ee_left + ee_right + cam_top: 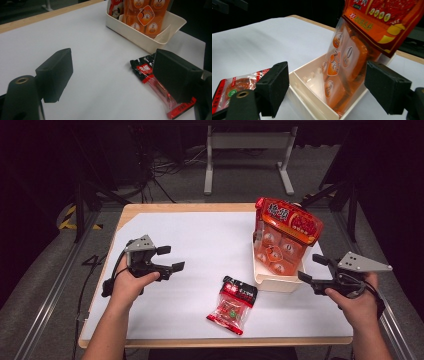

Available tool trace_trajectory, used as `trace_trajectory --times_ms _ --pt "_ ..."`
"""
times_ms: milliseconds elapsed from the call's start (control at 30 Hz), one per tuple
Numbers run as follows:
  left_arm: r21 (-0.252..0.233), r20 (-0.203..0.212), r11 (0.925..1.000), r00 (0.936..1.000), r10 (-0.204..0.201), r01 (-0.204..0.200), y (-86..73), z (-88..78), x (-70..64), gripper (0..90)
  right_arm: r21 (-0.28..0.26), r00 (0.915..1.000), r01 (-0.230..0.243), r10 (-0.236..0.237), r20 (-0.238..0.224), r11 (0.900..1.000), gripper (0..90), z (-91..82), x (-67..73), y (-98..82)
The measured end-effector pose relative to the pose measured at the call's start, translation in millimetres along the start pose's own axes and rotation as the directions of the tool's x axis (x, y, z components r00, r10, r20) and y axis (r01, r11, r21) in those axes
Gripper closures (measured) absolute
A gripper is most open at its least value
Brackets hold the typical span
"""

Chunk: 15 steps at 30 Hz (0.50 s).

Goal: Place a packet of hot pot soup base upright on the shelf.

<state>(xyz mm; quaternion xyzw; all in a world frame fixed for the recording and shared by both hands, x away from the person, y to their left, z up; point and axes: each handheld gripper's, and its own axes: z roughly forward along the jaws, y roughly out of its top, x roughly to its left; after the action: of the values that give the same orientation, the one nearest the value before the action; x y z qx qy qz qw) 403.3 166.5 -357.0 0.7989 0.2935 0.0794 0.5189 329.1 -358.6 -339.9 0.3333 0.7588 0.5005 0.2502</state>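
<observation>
Since the small red packet (232, 304) near the surface's (190, 245) front edge looks light, crinkly and slippery, the released, empty left claw (170, 258) and right claw (310, 268) should pinch its flat sealed end.

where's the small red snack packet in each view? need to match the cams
High view: small red snack packet lies flat at lower centre on the white table cover, in front of the white bin.
Left gripper view: lower right, partly behind the right-hand jaw.
Right gripper view: lower left edge, partly behind the left-hand jaw.
Shared landmark: the white bin holding the tall orange bag.
</observation>
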Motion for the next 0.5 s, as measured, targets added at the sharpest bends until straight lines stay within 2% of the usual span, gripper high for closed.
trace_trajectory --times_ms 233,500 --pt "0.015 0.014 0.9999 0.9999 -0.005 0.005 2.2 10.4 -5.3 20.6 0.002 0.9996 0.023 -0.023 -0.017 1.000 20.6 1.8 4.7 -1.6" --pt "0.044 0.042 0.9987 0.9989 0.023 -0.025 10.1 42.9 -11.6 19.5 -0.009 0.9983 0.045 -0.045 -0.038 0.999 20.6 5.8 10.0 -0.2"
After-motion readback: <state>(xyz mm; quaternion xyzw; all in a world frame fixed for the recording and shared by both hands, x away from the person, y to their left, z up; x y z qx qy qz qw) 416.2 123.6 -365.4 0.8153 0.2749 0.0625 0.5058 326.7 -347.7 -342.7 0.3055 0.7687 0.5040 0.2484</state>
